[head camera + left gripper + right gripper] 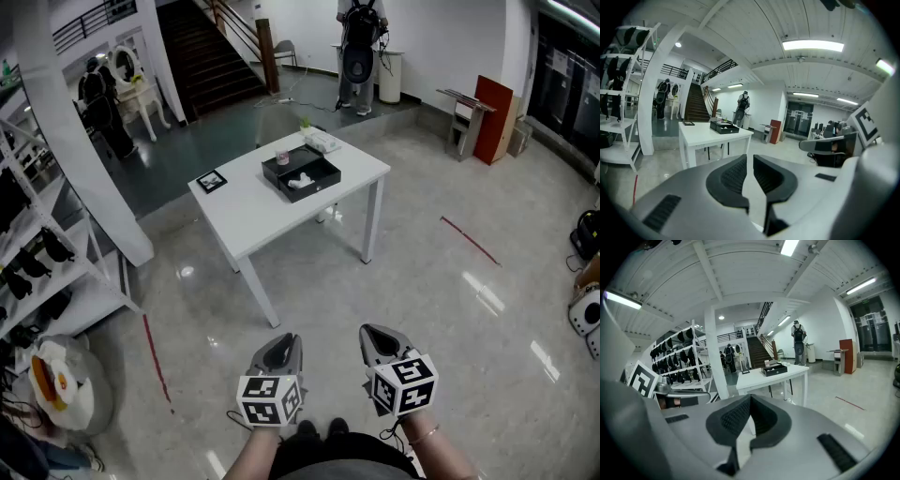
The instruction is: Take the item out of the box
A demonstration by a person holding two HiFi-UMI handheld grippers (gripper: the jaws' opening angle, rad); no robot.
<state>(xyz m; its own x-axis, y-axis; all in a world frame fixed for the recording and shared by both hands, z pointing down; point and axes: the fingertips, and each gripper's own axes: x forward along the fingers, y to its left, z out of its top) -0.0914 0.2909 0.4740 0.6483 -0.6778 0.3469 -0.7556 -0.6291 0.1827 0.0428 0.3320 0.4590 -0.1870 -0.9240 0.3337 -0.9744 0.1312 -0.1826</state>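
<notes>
Standing well back from the white table (246,217), we hold both grippers low over the shiny floor (441,291). Our left gripper (283,342) has its jaws a narrow slit apart with nothing between them. Our right gripper (374,335) has its jaws pressed together, empty. On the table sits the black box (323,174), with a white item (301,179) lying inside it.
</notes>
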